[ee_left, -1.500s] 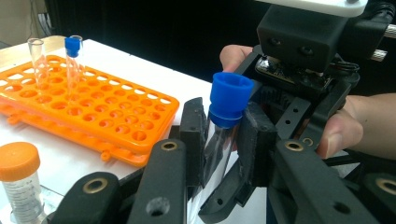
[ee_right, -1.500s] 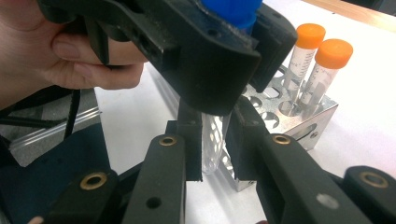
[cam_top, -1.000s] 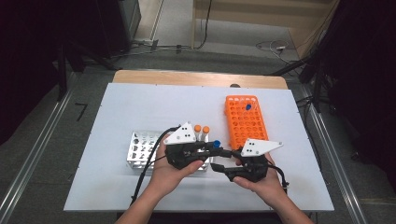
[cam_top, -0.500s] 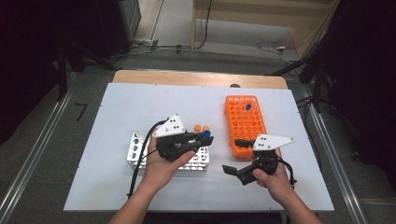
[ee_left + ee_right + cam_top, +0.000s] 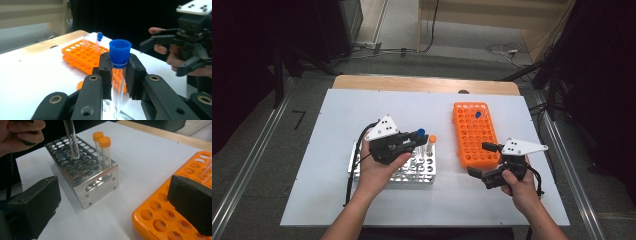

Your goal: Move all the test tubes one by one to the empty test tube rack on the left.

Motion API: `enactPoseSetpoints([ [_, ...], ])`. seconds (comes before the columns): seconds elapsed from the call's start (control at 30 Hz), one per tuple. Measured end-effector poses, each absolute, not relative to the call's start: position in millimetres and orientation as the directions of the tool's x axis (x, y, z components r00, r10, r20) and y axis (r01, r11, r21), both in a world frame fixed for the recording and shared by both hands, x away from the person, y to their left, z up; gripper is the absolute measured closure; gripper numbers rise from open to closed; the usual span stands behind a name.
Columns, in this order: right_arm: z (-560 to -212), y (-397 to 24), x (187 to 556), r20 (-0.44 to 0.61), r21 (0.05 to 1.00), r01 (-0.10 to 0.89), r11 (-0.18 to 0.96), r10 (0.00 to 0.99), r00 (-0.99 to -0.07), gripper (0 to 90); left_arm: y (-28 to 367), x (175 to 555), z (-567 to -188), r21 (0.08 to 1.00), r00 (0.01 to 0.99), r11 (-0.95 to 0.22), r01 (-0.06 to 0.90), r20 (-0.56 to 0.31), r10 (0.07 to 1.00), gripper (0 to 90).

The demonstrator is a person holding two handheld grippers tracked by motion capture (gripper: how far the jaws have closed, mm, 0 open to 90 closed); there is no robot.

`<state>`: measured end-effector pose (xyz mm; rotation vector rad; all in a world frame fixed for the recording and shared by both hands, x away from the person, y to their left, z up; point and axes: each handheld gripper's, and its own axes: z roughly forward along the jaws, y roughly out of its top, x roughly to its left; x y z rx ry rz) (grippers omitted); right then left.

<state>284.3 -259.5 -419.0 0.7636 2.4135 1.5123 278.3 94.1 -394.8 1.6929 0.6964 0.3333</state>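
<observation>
My left gripper [image 5: 414, 142] is shut on a clear tube with a blue cap [image 5: 120, 55], gripped just under the cap. It holds the tube upright over the silver metal rack [image 5: 397, 170], with the tube's tip [image 5: 72, 142] just above the holes. Two orange-capped tubes [image 5: 105, 147] stand at the rack's right end. My right gripper [image 5: 482, 160] is at the near right corner of the orange rack [image 5: 474, 135]. Its jaws have just been opening and now stand open with nothing between them. Another blue-capped tube [image 5: 477, 115] stands in the orange rack's far part.
The white tabletop [image 5: 337, 115] has free room at the left and along the front edge. A wooden strip [image 5: 422, 84] runs along its far edge. Cables trail from both grippers toward the person.
The two grippers were close together in front of the metal rack. The left one has moved left over the rack with the tube. The right one has moved right toward the orange rack and opened.
</observation>
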Motion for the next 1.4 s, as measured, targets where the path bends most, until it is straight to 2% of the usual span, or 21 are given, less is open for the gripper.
enactPoseSetpoints([
  [0.4, -425.0, -282.7, 283.9, 0.092, 0.876, 0.335, 0.347, 0.562, -0.822, 0.0, 105.6, 290.6, -402.0, 0.962, 0.723, -0.086, 0.257, -0.132, 0.678, 77.0],
  [0.67, -428.7, -293.3, 291.9, 0.118, 0.875, 0.365, 0.319, 0.589, -0.799, 0.0, 110.0, 298.1, -409.5, 0.965, 0.680, -0.070, 0.254, -0.127, 0.723, 77.0],
  [1.4, -433.5, -295.4, 296.0, 0.122, 0.868, 0.378, 0.323, 0.598, -0.792, 0.0, 97.1, 305.8, -428.9, 0.944, 0.669, -0.150, 0.293, -0.090, 0.738, 77.0],
])
